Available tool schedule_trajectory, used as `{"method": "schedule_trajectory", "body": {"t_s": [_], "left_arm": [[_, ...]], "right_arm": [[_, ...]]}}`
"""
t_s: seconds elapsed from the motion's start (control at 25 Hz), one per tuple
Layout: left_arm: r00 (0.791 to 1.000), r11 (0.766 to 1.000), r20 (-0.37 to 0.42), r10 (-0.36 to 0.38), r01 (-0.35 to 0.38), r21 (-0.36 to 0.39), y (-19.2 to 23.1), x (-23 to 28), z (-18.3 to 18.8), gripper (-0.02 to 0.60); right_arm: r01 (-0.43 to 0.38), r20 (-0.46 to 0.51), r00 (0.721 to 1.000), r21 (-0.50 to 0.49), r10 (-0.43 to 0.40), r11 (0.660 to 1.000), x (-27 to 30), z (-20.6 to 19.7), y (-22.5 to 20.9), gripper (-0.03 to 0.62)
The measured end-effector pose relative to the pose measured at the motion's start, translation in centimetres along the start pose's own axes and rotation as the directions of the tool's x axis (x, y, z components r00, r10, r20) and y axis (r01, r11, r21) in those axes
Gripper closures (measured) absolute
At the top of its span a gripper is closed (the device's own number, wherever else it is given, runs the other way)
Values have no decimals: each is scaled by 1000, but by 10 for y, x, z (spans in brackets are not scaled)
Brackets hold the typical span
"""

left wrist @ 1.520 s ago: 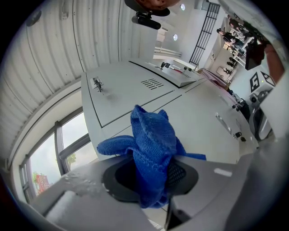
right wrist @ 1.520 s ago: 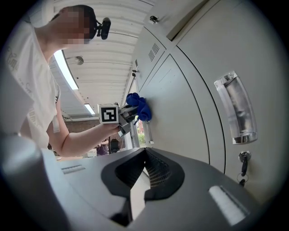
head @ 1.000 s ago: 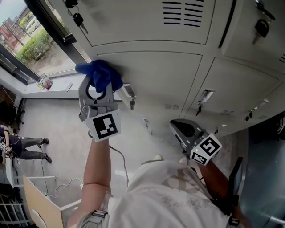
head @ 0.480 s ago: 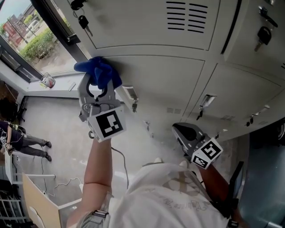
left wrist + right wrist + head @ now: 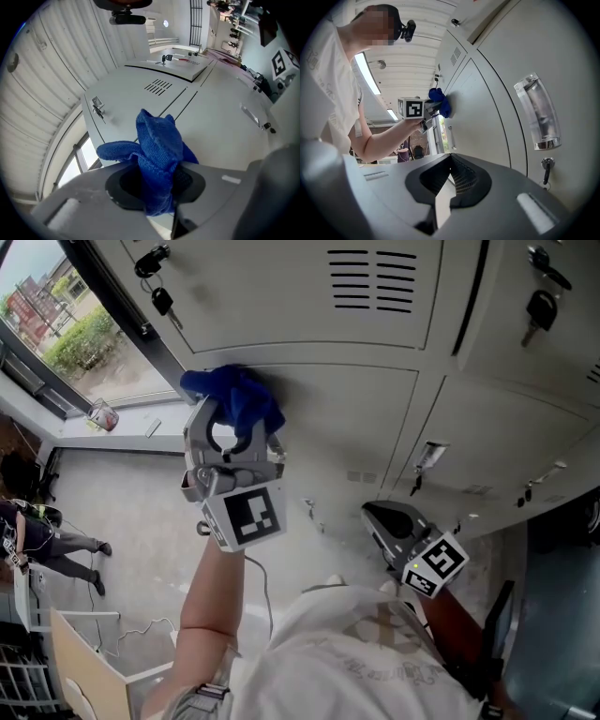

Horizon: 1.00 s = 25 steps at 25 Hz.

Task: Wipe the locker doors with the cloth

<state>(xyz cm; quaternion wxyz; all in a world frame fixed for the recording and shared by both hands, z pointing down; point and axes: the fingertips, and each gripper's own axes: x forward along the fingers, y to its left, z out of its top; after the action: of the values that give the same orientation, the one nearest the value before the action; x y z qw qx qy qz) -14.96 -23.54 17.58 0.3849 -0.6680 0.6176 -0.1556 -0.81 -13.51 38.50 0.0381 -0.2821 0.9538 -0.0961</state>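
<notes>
Your left tool (image 5: 157, 183) pinches the bunched, nubby blue cloth (image 5: 157, 140) and holds it against the smooth grey metal locker door (image 5: 356, 418), while your right tool (image 5: 449, 180), ribbed jaws closed on nothing, sits beside a clear curved handle (image 5: 539, 112).

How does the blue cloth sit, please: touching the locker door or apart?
Touching. The right gripper view, side-on, shows the blue cloth pressed against the locker door, no gap.

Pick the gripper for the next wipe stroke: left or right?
Left. The left gripper is shut on the blue cloth, held against the locker door; the right gripper hangs lower, shut and empty.
</notes>
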Motion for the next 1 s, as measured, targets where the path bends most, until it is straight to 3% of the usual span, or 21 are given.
{"method": "schedule_trajectory", "body": {"t_s": [0.16, 0.32, 0.56, 0.88, 1.0], "left_arm": [[1000, 1000, 4, -6, 6, -6, -5, 1, 4, 472], [999, 999, 26, -36, 35, 36, -11, 2, 20, 472], [996, 997, 66, -58, 61, -36, -33, 3, 38, 471], [979, 988, 134, -152, 153, 4, -74, 7, 83, 469], [976, 988, 159, -148, 154, -23, -85, 8, 93, 469]], "right_arm": [[2, -3, 1000, 5, -2, 1000, -4, -1, -3, 588], [-1, -3, 1000, 5, 1, 1000, -7, -1, -4, 586], [6, 3, 1000, 3, -6, 1000, -16, 2, -9, 586], [18, 11, 1000, 1, -18, 1000, -31, 5, -18, 586], [20, 16, 1000, 3, -20, 1000, -37, 6, -20, 586]]}}
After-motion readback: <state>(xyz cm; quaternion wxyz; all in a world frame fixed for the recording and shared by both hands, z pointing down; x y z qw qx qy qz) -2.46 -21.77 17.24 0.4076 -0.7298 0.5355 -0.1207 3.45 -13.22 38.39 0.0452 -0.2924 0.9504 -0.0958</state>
